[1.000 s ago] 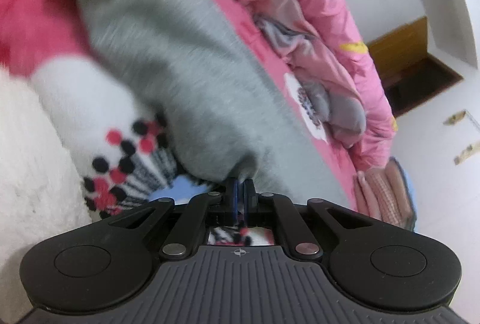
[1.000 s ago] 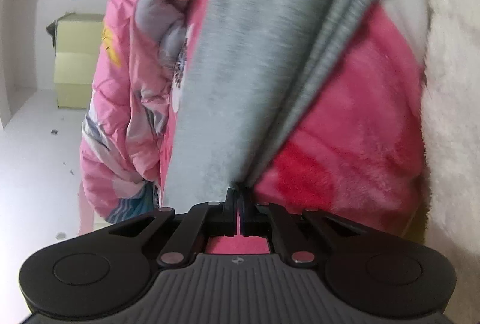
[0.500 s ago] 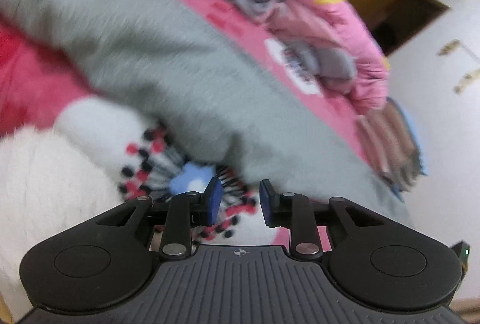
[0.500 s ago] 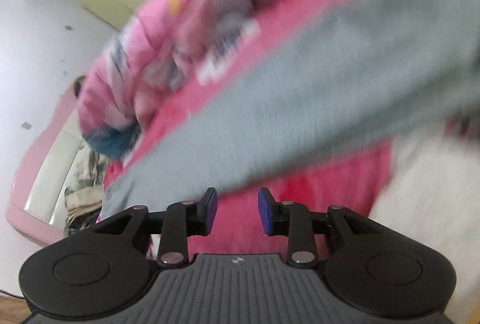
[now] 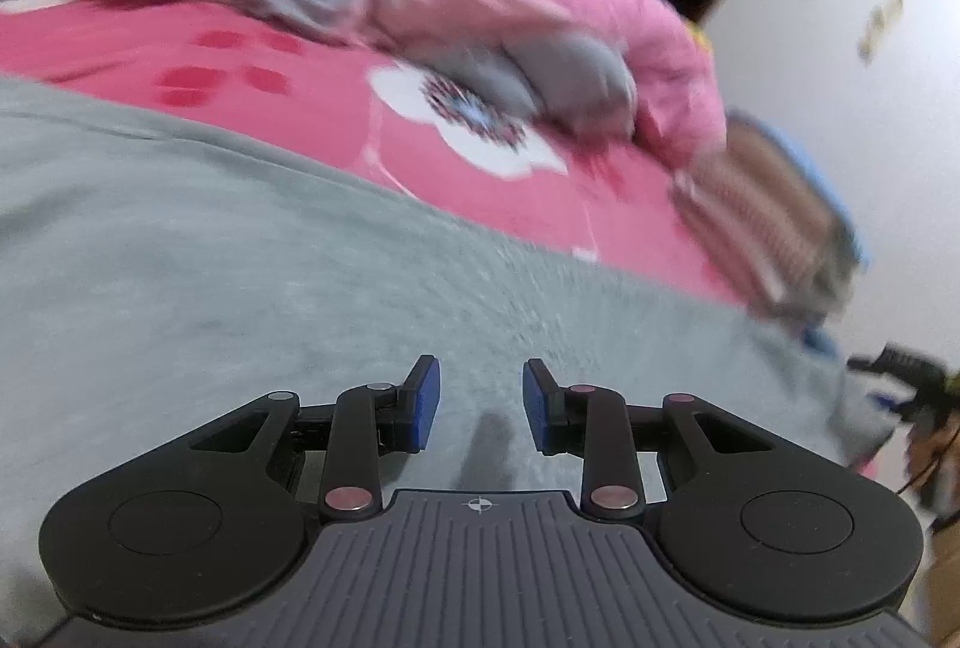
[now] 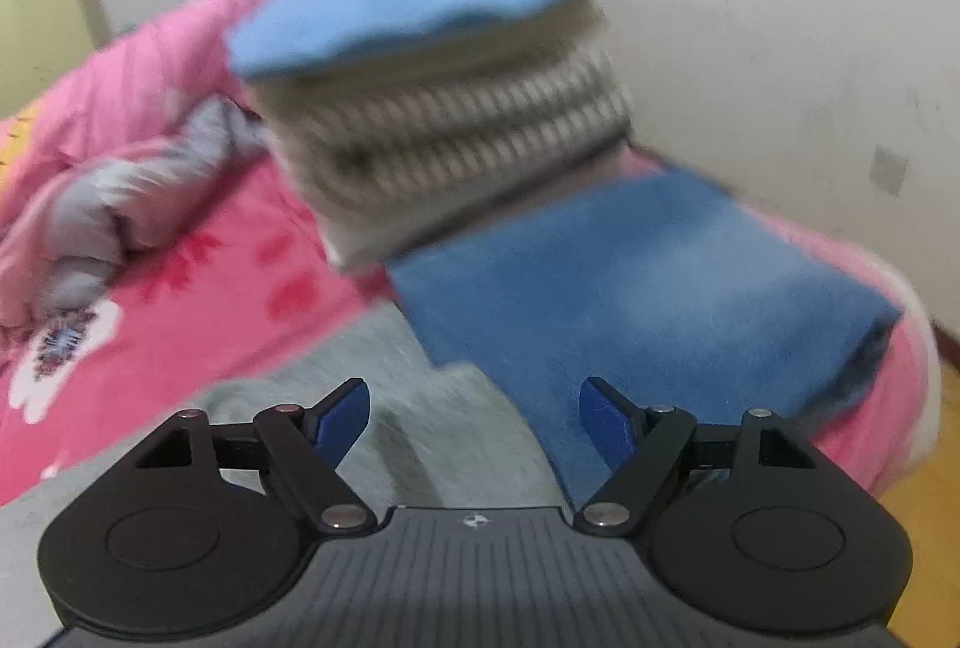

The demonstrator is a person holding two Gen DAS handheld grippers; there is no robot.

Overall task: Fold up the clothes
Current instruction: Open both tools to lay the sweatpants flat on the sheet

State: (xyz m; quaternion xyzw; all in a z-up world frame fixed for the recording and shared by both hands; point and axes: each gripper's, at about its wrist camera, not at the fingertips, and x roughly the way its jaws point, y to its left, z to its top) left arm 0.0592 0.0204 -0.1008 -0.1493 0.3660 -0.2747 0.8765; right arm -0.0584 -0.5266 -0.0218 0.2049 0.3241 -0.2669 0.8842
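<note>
Fingers of left gripper (image 5: pixel 480 402) apart, right gripper (image 6: pixel 474 420) opening, both empty; released grey garment (image 5: pixel 240 276) may slump unfolded; careless regrasp could topple folded stack (image 6: pixel 444 150).

No readable text, labels, brands or numbers anywhere, only a small crosshair mark on each gripper body

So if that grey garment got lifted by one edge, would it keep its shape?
Probably not. The grey garment lies limp, following the pink bedspread, so it would likely droop. It looks soft and knitted, so probably light and not slippery.
</note>
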